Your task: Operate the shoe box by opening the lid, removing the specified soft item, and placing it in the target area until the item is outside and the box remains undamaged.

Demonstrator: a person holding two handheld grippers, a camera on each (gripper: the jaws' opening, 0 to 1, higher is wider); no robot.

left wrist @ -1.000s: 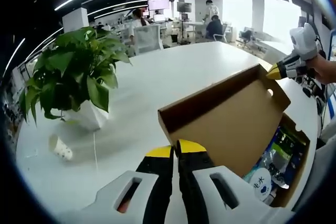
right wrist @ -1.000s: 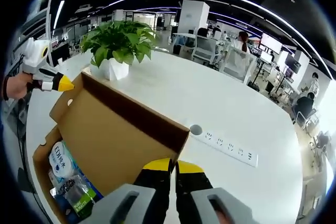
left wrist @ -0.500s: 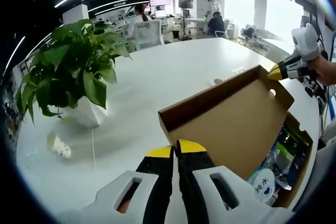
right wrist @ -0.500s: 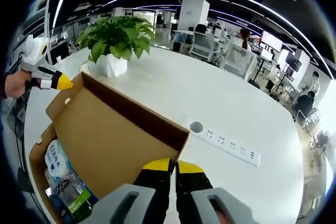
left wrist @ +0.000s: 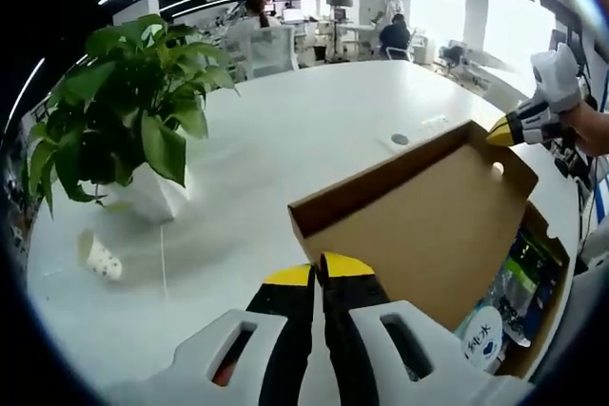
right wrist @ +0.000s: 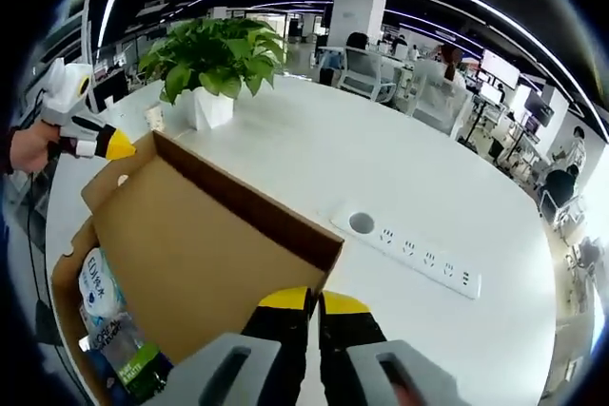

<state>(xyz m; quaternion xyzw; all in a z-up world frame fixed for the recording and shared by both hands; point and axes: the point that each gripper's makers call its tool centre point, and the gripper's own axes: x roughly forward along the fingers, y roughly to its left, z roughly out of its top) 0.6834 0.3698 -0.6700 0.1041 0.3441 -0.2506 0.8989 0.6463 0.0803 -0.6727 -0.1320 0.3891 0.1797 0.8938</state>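
Observation:
A brown cardboard shoe box stands open, its lid raised between both grippers. My left gripper is shut on one corner of the lid's front edge, and its yellow tip touches that corner in the right gripper view. My right gripper is shut on the opposite corner, seen as a yellow tip held by a hand. Inside the box lie a white wipes pack and a green-blue soft bag, partly hidden by the lid.
A potted green plant stands on the white table, with a paper cup lying beside it. A white power strip and a round cable hole lie behind the lid. Office chairs and people are far behind.
Both grippers keep their hold on the lid. Both views have shifted slightly with the hands; the plant sits further left and the power strip looks nearer.

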